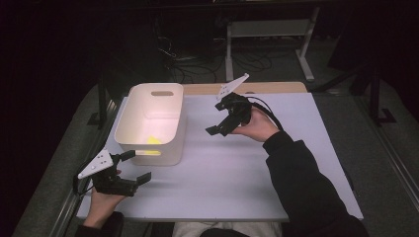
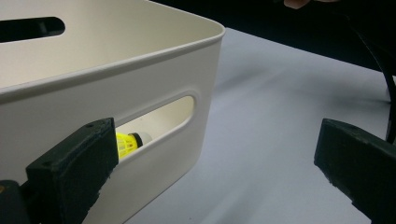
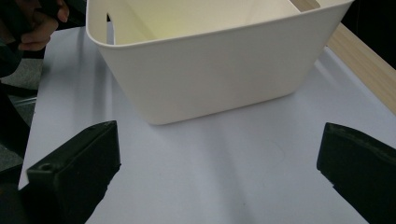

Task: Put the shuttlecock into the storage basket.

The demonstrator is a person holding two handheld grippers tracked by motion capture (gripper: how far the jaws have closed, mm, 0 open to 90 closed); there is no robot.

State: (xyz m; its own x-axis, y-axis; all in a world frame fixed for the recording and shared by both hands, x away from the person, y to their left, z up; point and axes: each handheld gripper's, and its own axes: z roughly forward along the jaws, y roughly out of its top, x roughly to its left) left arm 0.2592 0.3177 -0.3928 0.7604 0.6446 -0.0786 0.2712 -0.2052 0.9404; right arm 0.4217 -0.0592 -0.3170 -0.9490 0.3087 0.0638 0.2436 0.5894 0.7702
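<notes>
A cream plastic bin (image 1: 153, 121) with slot handles stands on the left half of the white table (image 1: 237, 173). A yellow shuttlecock (image 1: 154, 140) lies inside it near the front wall, and its yellow skirt (image 2: 125, 143) and white tip show through the handle slot. My left gripper (image 1: 138, 166) is open and empty just in front of the bin's near left corner. In the left gripper view its jaws stand wide apart before the bin (image 2: 116, 79). My right gripper (image 1: 217, 118) is held above the table to the right of the bin (image 3: 219, 70), pointing at it, open and empty.
A wooden strip (image 1: 267, 88) runs along the table's far edge, also seen as a wooden edge (image 3: 369, 60) in the right gripper view. Behind the table are a white frame (image 1: 269, 29) and floor cables. Bare tabletop lies to the right of the bin.
</notes>
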